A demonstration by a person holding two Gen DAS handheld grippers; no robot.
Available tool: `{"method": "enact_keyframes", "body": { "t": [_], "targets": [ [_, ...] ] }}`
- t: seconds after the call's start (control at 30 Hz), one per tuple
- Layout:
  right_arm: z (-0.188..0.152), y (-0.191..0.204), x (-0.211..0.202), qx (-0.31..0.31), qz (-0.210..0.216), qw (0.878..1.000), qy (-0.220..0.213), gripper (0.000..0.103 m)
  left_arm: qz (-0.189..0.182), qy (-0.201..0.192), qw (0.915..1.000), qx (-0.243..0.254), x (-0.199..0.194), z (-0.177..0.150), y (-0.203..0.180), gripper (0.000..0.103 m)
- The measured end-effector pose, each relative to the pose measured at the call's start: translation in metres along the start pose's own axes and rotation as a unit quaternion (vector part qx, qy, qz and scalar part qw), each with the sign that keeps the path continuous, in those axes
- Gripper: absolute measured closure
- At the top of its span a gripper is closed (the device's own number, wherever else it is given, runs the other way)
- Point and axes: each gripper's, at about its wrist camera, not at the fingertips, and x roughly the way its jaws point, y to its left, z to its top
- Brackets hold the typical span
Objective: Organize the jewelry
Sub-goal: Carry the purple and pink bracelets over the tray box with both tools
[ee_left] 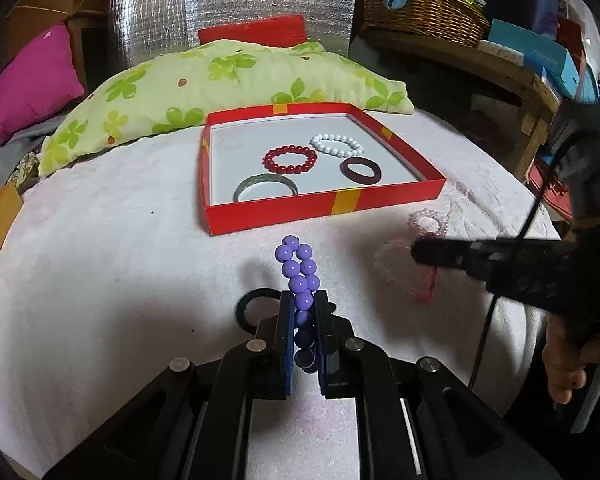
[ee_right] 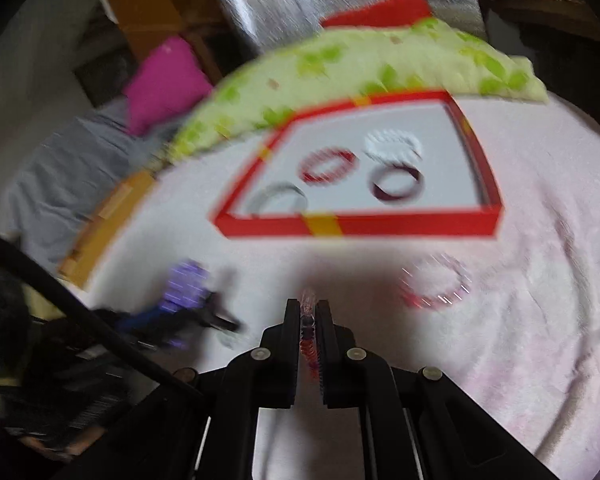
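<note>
In the left wrist view my left gripper (ee_left: pixel 304 304) is shut on a purple bead bracelet (ee_left: pixel 298 268), whose loop sticks up past the fingertips. Beyond it stands a red box (ee_left: pixel 340 204) with a white floor. Inside lie a red bead bracelet (ee_left: pixel 290 159), a white bead bracelet (ee_left: pixel 336 145), a dark maroon bangle (ee_left: pixel 360 171) and a grey-green bangle (ee_left: pixel 266 191). My right gripper (ee_left: pixel 415 251) comes in from the right, shut on a clear bead bracelet with red thread (ee_left: pixel 394 266). The blurred right wrist view shows that gripper (ee_right: pixel 305 307) clamped on the clear bracelet (ee_right: pixel 309 334).
A pink clear bead bracelet (ee_left: pixel 428 223) lies on the white blanket (ee_left: pixel 100 260) right of the box's front corner, and appears again as the pink bracelet (ee_right: pixel 436 284). A green flowered pillow (ee_left: pixel 220 80) lies behind the box. A hand (ee_left: pixel 564 360) holds the right gripper.
</note>
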Motion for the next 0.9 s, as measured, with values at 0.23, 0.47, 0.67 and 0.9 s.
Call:
{"method": "enact_keyframes", "body": {
  "t": [0.23,0.47,0.67,0.9],
  "targets": [
    [-0.006,-0.012,0.013,-0.004,-0.060,0.997,0.038,0.093,0.016,0.001,0.9999,-0.002,0.001,-0.001,0.002,0.093],
    [-0.011,0.005,0.019,-0.061,-0.081,0.994,0.045,0.088,0.019,0.001,0.9998,-0.004,0.000,0.000,0.004,0.093],
    [-0.023,0.030,0.020,-0.158,-0.127,0.979,0.031,0.095,0.021,0.002,0.9998,-0.004,0.000,0.000,0.004,0.093],
    [-0.021,0.041,0.001,-0.169,-0.100,0.980,-0.019,0.095,0.023,0.002,0.9997,-0.006,-0.001,0.000,0.006,0.093]
  ]
}}
